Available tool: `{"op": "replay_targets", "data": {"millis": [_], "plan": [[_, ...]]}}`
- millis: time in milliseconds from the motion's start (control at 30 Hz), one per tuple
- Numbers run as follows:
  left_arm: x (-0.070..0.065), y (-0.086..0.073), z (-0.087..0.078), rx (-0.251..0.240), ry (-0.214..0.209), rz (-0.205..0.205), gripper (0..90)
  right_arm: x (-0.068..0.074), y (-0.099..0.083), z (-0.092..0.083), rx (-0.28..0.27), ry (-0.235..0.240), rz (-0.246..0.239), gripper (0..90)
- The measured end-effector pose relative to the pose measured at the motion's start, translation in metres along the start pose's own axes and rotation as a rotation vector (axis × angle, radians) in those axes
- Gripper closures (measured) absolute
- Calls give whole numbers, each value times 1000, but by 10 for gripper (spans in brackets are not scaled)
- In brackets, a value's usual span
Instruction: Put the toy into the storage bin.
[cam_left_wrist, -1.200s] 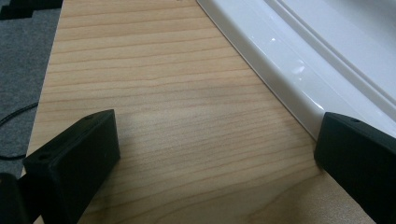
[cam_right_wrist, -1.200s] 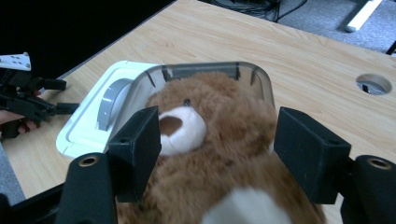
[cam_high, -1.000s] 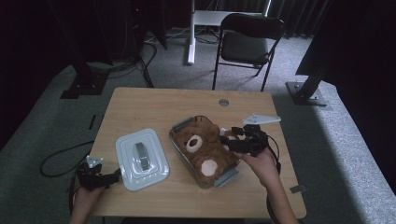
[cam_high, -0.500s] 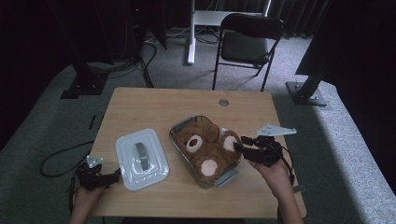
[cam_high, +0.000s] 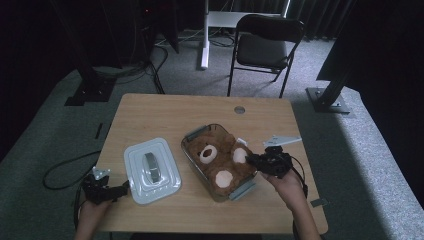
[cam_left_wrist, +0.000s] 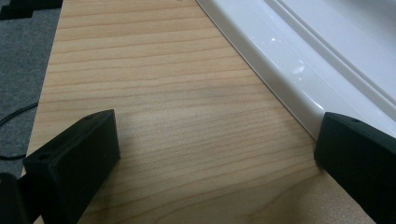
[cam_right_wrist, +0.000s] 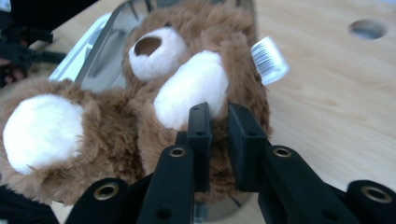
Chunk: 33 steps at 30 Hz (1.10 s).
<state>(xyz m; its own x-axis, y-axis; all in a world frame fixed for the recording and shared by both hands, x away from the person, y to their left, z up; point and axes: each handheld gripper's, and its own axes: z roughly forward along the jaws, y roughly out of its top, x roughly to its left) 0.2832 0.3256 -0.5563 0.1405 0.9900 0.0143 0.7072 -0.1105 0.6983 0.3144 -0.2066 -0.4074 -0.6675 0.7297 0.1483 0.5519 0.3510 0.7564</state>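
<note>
My teddy bear (cam_high: 220, 162) already lies in the glass dish (cam_high: 245, 189) on the bench, right tongs (cam_right_wrist: 218, 122) nearly closed and empty, left tongs (cam_left_wrist: 210, 154) open beside the waiting lid (cam_high: 151, 170).

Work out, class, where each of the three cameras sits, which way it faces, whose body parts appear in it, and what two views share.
High view: above the person's side, looking forward and down on the table; both forearms, left gripper and right gripper show.
Left gripper view: low over the wood, along its own spread jaws toward the white lid.
Right gripper view: along its own nearly closed jaws at the teddy bear in the container.
Shared: the high and right gripper views both show the bear.
</note>
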Motion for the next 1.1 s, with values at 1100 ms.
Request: {"op": "replay_targets", "data": {"millis": [1100], "plan": [[0,0,0,2,-1,3,7,23,25,96,416,-194,-236,877]]}}
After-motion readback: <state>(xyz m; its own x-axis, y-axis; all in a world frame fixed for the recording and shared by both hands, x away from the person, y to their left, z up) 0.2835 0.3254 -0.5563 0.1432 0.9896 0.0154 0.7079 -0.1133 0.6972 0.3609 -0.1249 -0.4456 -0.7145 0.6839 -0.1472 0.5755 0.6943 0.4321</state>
